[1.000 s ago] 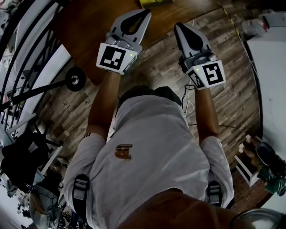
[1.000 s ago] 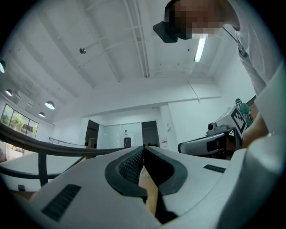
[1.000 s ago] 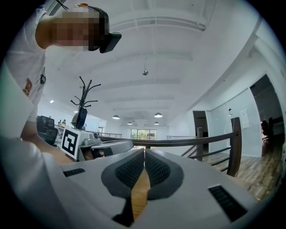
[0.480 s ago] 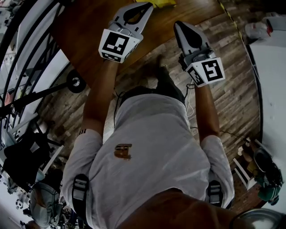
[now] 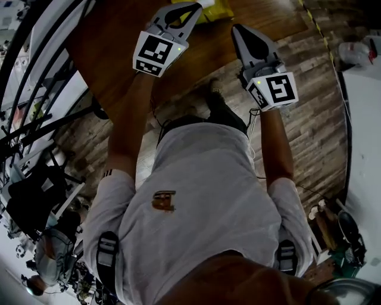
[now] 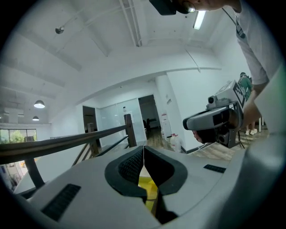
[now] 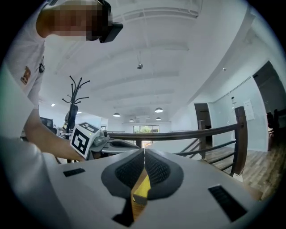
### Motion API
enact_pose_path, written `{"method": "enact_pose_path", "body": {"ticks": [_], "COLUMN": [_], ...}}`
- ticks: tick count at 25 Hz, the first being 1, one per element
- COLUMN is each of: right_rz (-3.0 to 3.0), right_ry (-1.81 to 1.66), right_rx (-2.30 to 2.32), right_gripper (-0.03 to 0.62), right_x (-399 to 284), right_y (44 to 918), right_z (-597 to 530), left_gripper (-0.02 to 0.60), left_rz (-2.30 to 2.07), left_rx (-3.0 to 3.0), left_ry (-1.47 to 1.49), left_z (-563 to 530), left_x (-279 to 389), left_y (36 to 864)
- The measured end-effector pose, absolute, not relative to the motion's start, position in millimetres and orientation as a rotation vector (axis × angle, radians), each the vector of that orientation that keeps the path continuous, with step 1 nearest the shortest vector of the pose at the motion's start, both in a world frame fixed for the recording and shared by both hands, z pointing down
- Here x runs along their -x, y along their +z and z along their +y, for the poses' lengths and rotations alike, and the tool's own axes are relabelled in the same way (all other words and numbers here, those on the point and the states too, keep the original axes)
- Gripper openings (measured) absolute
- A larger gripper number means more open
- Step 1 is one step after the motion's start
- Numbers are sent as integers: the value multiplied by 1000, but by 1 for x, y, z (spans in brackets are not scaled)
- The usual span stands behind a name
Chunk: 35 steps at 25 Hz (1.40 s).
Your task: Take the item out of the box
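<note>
Plank flooring (image 5: 309,107) underfoot, brown counter (image 5: 113,53) ahead. Holds left tool (image 5: 193,8) and right tool (image 5: 237,30) out side by side, both with jaws pressed together and nothing between them. Places the yellow box (image 5: 217,11) on the counter just beyond the left tool's tips, ahead and to the left of the right tool. Shows it only as a yellow sliver under the closed jaws in both tool views. Hides whatever item lies inside.

Risks shoving the box across the counter, or off it, should the closed tips arrive before the jaws part. Risks crushing a flap too, should one tool bite before the other steadies the box.

Against a second ago: brings both tools nearer the counter, the left one now well over it. Reveals far more of the box, then barely a scrap at the top edge.
</note>
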State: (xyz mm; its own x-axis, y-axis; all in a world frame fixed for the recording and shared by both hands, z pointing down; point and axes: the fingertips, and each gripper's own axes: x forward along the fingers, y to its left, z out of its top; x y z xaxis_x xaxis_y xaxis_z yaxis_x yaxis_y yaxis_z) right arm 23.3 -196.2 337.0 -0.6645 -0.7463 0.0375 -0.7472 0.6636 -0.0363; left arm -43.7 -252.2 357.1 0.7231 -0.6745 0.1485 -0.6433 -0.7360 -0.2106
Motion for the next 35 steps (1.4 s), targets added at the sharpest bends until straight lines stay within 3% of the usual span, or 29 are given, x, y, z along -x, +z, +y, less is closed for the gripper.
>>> {"method": "enact_pose_path", "body": {"ticks": [18, 27, 35], "right_rz": [-2887, -2875, -2826], "right_ry": [160, 206, 248], "right_rx": [-1041, -1016, -1070], "right_gripper": [31, 31, 32], "right_x": [-95, -104, -109], "right_y": [378, 395, 412], "right_z": [-354, -388, -401], "left_gripper": [25, 154, 202], "left_rz": [1038, 850, 623], "left_rx": [2761, 2758, 2746], "left_ry": [-882, -1196, -1438], "left_z": [-397, -427, -446], "left_x": [-29, -38, -46], "left_y": [439, 492, 540]}}
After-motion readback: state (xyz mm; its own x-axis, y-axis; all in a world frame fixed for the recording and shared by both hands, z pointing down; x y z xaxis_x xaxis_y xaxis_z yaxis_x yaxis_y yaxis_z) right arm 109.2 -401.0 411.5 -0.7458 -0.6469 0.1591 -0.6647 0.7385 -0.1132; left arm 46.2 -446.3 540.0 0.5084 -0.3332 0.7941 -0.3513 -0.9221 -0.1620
